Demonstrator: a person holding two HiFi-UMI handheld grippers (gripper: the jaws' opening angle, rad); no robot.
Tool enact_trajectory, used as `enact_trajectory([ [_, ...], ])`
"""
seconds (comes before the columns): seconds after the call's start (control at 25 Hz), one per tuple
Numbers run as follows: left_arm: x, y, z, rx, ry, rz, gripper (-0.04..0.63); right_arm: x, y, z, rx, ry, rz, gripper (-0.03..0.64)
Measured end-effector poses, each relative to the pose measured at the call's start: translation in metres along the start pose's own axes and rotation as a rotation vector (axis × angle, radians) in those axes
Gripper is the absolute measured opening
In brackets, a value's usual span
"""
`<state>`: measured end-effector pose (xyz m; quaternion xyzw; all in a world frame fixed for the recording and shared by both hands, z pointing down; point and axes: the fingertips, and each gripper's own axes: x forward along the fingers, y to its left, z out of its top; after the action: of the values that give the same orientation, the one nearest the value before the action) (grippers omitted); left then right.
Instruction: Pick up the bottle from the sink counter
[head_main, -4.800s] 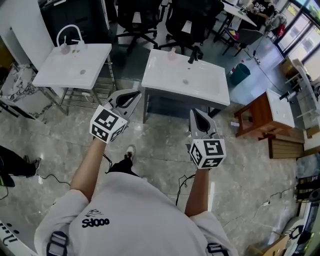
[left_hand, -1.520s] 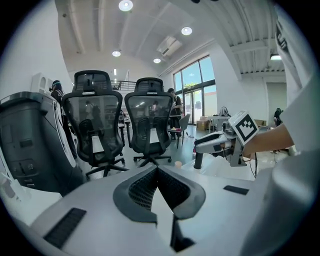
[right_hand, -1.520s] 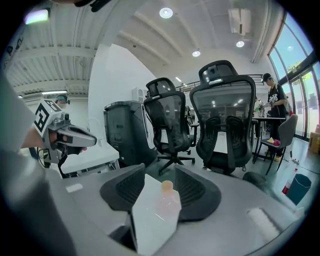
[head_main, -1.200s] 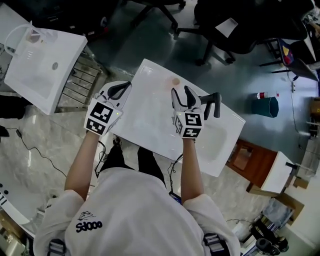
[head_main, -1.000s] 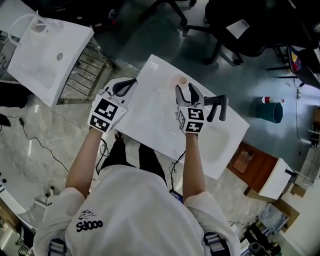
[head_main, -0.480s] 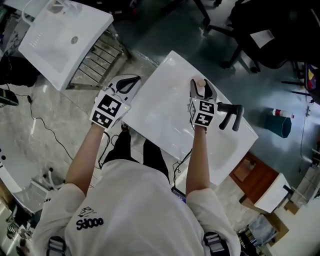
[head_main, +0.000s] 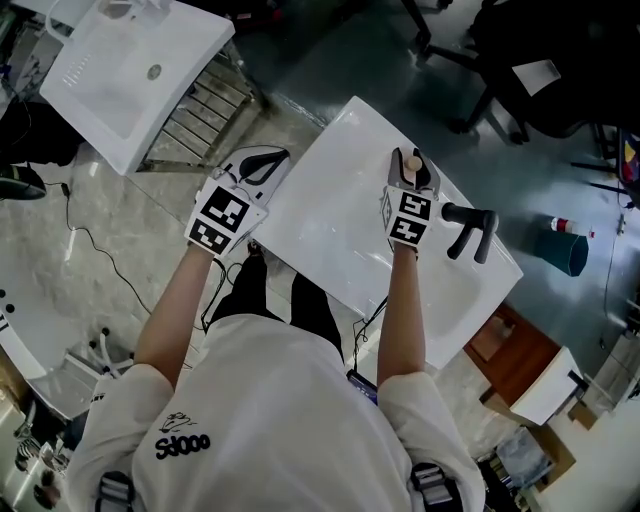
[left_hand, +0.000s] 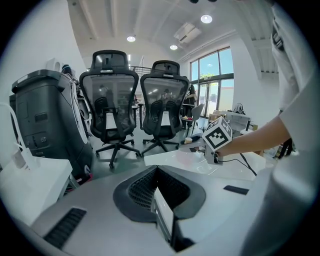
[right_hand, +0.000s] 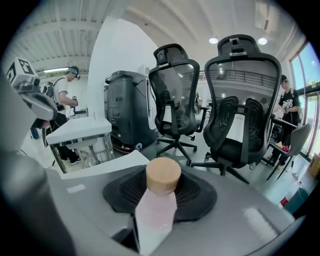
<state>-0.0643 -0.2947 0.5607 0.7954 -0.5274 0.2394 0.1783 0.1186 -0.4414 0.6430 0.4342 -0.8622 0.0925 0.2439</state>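
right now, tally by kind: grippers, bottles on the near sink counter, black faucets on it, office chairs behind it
grippers: 2, left gripper and right gripper
bottle: 1, between the right gripper's jaws, which have just been closing on it
black faucet: 1
office chairs: 2
total: 6

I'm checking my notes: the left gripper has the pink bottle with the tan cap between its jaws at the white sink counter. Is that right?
No, it's the right gripper. Its jaws have just been closing with the bottle between them, as the right gripper view shows.
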Motion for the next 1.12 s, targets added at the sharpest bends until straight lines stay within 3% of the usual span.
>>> enact_trajectory([
  [0.16, -0.001, -0.004, -0.003, 0.004, 0.001, -0.012, 0.002, -0.001, 0.000, 0.002, 0.021, -0.007, 0.008, 0.126],
  [0.68, -0.009, -0.007, -0.002, 0.017, -0.002, -0.018, 0.002, -0.016, 0.005, 0.006, -0.014, 0.001, 0.013, 0.121],
  [1.12, -0.023, -0.008, 0.025, 0.043, -0.099, -0.031, 0.002, -0.072, 0.010, 0.055, 0.000, -0.073, -0.013, 0.121],
])
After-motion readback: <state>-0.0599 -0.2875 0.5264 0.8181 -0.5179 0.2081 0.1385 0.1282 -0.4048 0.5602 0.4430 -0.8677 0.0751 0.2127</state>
